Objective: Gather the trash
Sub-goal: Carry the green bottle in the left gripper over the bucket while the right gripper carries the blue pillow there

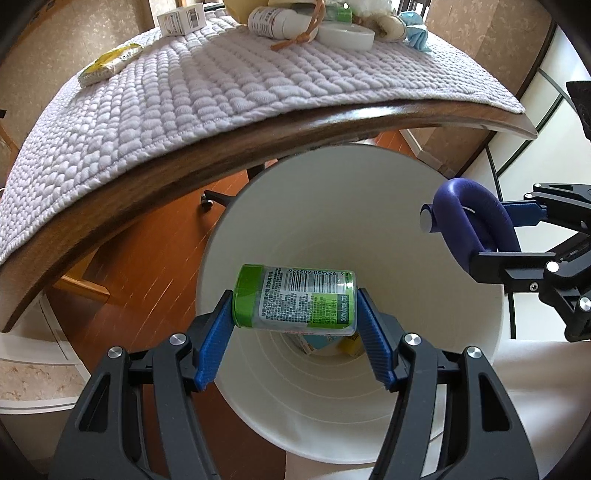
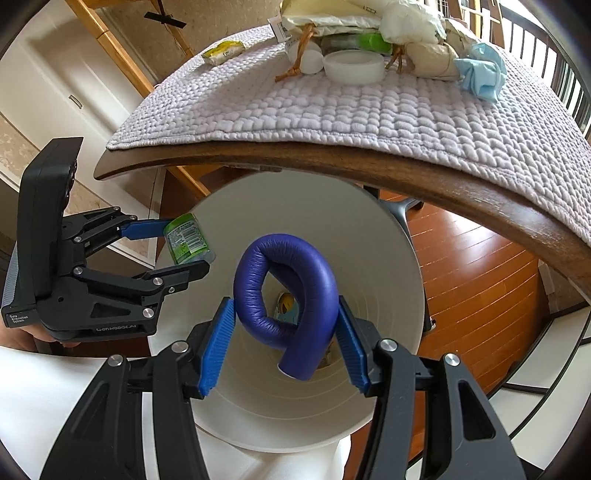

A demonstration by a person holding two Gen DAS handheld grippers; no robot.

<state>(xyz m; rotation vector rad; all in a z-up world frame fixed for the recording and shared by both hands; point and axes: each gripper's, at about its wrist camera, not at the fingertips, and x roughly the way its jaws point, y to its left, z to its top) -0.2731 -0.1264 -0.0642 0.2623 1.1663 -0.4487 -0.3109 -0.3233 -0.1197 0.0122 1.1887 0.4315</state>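
— Gripping a green-labelled bottle (image 1: 295,299) end to end, cap against one blue pad and base against the other, with the left gripper (image 1: 295,325) closed on it and tilted steeply down over the mouth of the white bin (image 1: 443,369).

— Handling how, by the look of it?

— Seeming light and rigid, likely empty plastic; glossy label, so probably slippery if pinched across the round side. Gripping the flat ends looks the safer hold, and that is the one in use.

— And on the other side?

— Squeezing a looped purple foam tube (image 2: 288,295) across its curl with the right gripper (image 2: 286,332), jaws closed on it, also pointing down into the bin. Looking soft and springy, wrinkling at the bend; probably very light and apt to uncurl on release.

— Hanging clear of the bin?

— Hovering above the opening, both items, not touching the wall as far as can be told. Lying at the bottom already: some scraps, too small to name.

— Further back?

— Waiting on the quilted mat (image 1: 221,92) over the wooden table: a yellow packet (image 1: 110,62), a white bottle (image 1: 273,20), a white round tub (image 2: 352,64), a crumpled blue cloth (image 2: 480,72).
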